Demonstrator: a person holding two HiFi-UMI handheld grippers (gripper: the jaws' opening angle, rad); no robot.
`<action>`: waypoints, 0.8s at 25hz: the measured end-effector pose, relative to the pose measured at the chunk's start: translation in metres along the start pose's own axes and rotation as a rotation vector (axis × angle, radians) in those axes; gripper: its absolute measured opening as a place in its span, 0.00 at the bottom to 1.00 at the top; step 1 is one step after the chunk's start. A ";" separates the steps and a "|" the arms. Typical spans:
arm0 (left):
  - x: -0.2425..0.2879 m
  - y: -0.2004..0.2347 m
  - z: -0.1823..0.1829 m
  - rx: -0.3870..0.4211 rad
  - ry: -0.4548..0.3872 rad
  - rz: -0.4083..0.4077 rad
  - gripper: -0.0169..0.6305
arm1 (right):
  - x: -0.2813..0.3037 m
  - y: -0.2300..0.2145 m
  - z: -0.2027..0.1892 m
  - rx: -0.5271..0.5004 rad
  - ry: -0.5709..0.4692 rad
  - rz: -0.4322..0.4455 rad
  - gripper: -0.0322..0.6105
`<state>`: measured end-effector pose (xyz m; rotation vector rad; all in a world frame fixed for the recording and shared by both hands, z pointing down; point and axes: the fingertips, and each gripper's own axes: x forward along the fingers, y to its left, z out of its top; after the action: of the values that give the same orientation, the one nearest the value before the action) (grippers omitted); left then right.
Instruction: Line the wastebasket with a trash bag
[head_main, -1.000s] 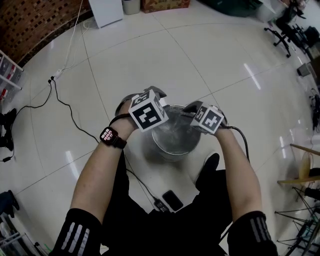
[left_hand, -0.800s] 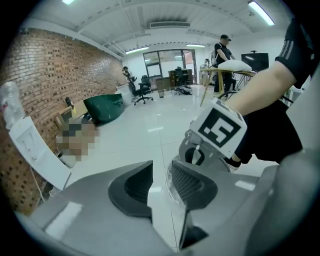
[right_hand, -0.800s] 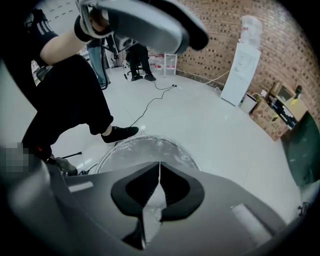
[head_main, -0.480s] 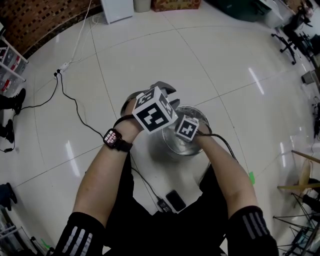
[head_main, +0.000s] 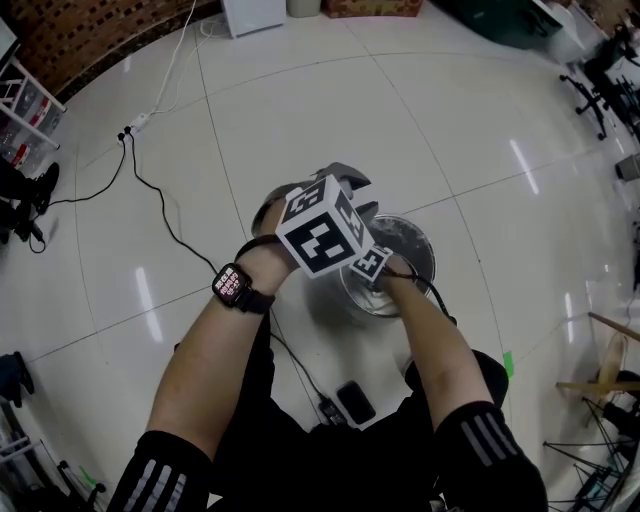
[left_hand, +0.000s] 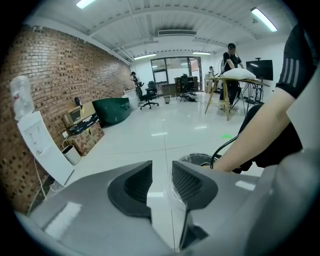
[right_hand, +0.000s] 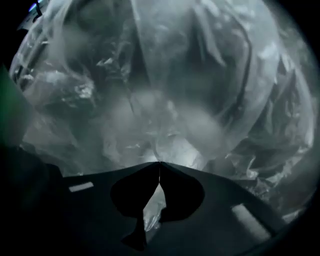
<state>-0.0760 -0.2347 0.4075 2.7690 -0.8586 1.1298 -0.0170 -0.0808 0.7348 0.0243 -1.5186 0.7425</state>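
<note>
While the right gripper (right_hand: 159, 166) reaches down inside the wastebasket (head_main: 431, 256), its fingers are clenched tip to tip. Crumpled film lies just beyond and below them, and I cannot tell whether a fold is nipped in. The left gripper (left_hand: 161, 172) hangs above the basket's near rim and points out across the room. Its fingers are released, have just been opening a little, and have nothing between them. The wastebasket stands on the glossy tiled floor (head_main: 300, 110), just ahead of the person's feet. The trash bag (right_hand: 165, 90) is inside it: clear, thin, heavily wrinkled, and filling the right gripper view on all sides. Whether its mouth is turned over the rim, the head view does not show. Judgement on handling: the film is very light, limp and slick, clings to itself, and likely tears if a single layer is dragged. It is best taken at the mouth hem on a gathered double fold, pinched firmly and pulled outward over the rim. The basket looks light and may slide on this floor, so steady the rim with the free gripper.
</note>
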 end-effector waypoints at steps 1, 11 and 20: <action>-0.001 0.002 0.000 -0.003 -0.003 0.004 0.21 | -0.005 0.001 0.002 -0.011 -0.013 -0.005 0.06; 0.005 0.002 0.022 0.008 -0.050 -0.005 0.22 | -0.057 -0.002 0.036 -0.185 -0.186 -0.133 0.10; 0.000 -0.006 0.053 -0.030 -0.145 0.004 0.22 | -0.147 0.010 0.031 -0.262 -0.361 -0.263 0.11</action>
<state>-0.0386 -0.2416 0.3695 2.8540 -0.8859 0.9167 -0.0317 -0.1492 0.6015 0.1656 -1.9030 0.3346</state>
